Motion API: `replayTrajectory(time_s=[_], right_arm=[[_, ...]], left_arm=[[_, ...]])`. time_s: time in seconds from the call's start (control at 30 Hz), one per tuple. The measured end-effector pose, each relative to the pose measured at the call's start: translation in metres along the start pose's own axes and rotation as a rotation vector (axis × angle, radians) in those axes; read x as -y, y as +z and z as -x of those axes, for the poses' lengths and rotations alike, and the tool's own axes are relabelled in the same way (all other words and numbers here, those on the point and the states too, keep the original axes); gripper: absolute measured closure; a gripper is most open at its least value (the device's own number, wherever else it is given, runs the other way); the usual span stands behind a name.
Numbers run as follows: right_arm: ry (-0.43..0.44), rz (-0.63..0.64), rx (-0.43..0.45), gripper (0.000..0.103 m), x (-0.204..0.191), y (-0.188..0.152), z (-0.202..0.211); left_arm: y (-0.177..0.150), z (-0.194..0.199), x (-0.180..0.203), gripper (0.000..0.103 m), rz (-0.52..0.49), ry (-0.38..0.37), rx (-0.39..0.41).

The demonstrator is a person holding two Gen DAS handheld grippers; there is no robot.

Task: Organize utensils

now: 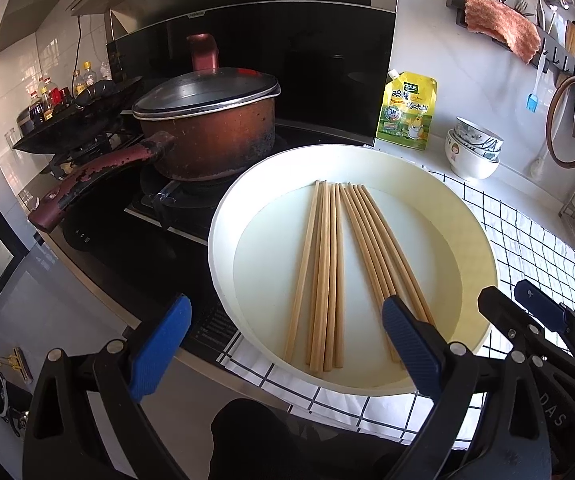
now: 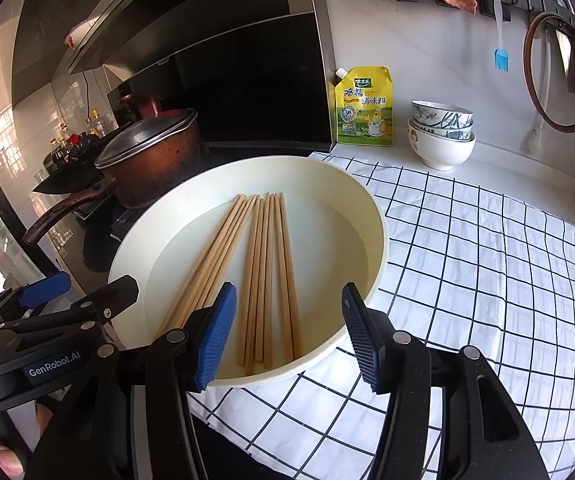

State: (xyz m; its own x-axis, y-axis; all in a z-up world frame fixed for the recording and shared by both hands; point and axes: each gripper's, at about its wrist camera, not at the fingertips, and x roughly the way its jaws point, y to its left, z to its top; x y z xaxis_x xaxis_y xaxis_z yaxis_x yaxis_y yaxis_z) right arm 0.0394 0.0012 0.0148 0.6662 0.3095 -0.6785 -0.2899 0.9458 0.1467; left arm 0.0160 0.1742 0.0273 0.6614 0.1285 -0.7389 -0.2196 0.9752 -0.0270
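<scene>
Chopsticks are lying in two fanned bunches inside the cream tray. Left claw and right claw are both hovering wide open at the tray's near rim, gripping nothing.

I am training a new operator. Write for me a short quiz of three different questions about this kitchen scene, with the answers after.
1. True or false: the wooden chopsticks lie inside the cream round tray.
2. Which item stands between the dark stove backsplash and the stacked bowls? A) blue silicone brush B) yellow seasoning pouch C) glass bottle
3. Fill in: the jaws of the left gripper and the right gripper are both ____.

Key
1. True; they lie in two loose groups on its floor.
2. B, the yellow seasoning pouch.
3. Open; neither holds anything.
</scene>
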Motion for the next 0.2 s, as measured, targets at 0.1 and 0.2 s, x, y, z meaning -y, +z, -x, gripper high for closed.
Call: replayTrajectory(time_s=[0.1,0.2], right_arm=[[0.000,0.000,0.003,0.049,0.0002,-0.0001,0.0014],[0.001,-0.001,0.003,0.049,0.0003,-0.0002,0.0015]], left_arm=[[-0.0001,-0.0005,-0.0004,0.008,0.007,-0.004,-0.006],[-0.0004,-0.0015,-0.0016,0.008,0.016,-0.001,-0.012]])
